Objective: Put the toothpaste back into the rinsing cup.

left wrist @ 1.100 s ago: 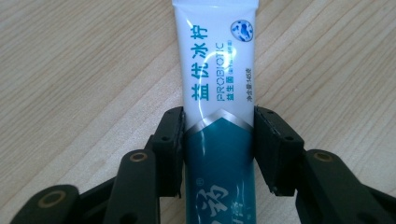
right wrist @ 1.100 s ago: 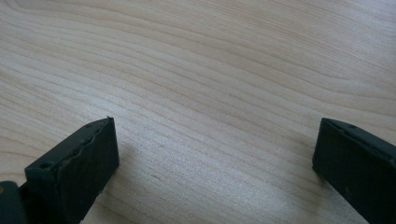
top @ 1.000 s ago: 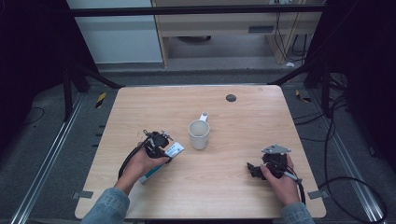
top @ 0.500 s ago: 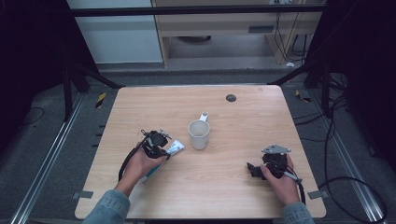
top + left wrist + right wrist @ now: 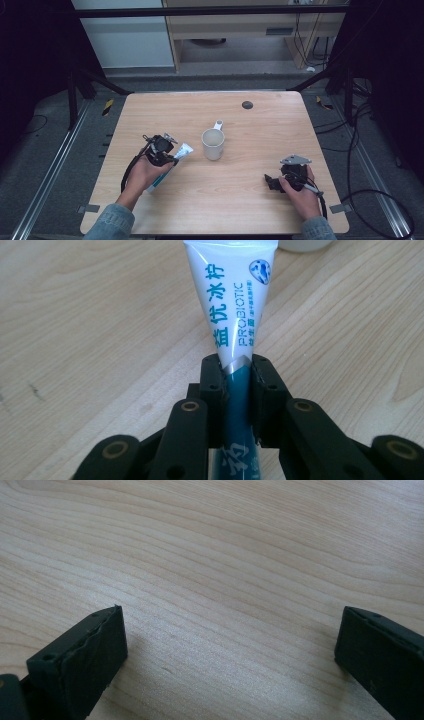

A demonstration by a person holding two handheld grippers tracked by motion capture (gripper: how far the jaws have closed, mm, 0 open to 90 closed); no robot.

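This looks like a lab or recording workspace rather than a home. A plain wooden desk (image 5: 280, 125) stands alone on grey carpeted floor (image 5: 240, 67), framed by dark metal struts (image 5: 92, 80) and floor rails (image 5: 47, 175). Black curtains (image 5: 30, 60) close off both sides. Beyond the left claw (image 5: 167, 152), past the desk's far edge, sits a pale cabinet (image 5: 125, 35) and a low shelf (image 5: 235, 25). Loose cables (image 5: 370, 195) trail over the floor just right of the right claw (image 5: 272, 181).

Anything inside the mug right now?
From the high view the mug looks empty, its pale inside wall showing, though the bottom is too small to tell. The toothpaste tube is outside it, clamped in the left hand-held gripper.
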